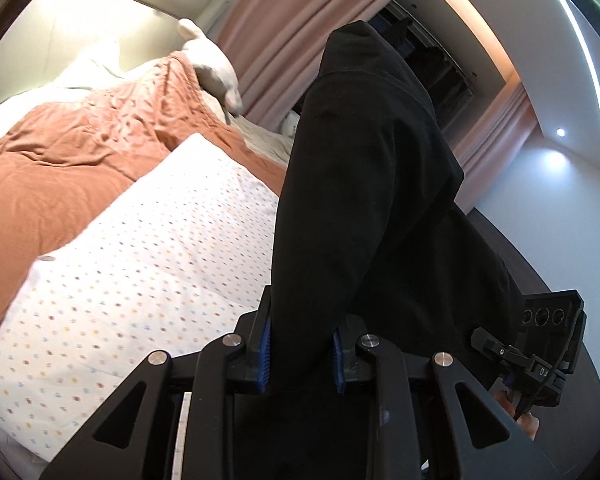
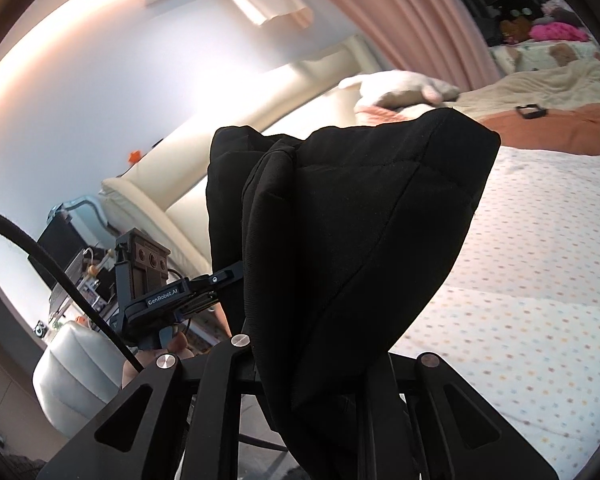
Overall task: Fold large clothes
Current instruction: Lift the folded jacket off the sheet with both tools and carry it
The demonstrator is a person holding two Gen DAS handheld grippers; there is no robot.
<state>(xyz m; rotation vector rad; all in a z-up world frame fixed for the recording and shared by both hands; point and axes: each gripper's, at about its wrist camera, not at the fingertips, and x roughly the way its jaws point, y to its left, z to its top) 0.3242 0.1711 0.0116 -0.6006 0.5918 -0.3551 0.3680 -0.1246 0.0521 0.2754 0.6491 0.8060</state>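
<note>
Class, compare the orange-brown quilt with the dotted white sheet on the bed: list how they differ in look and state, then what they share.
1. The orange-brown quilt is one plain colour; the dotted white sheet carries small coloured dots.
2. The quilt is rumpled with many creases; the sheet lies smoother and flatter.
3. In the left wrist view the sheet is nearer the camera, the quilt beyond it.

Shared: both lie spread on the bed, untouched by either gripper.

The garment [image 1: 364,184] is plain black, no pattern at all. The sheet [image 1: 148,248] is white with tiny multicoloured dots, and the quilt [image 1: 80,148] beside it is a rusty orange. Curtains [image 1: 284,24] are a dusty pink. The gripper [image 1: 300,360] is black with blue pads [image 1: 265,354]. The headboard [image 2: 228,152] looks cream.
</note>
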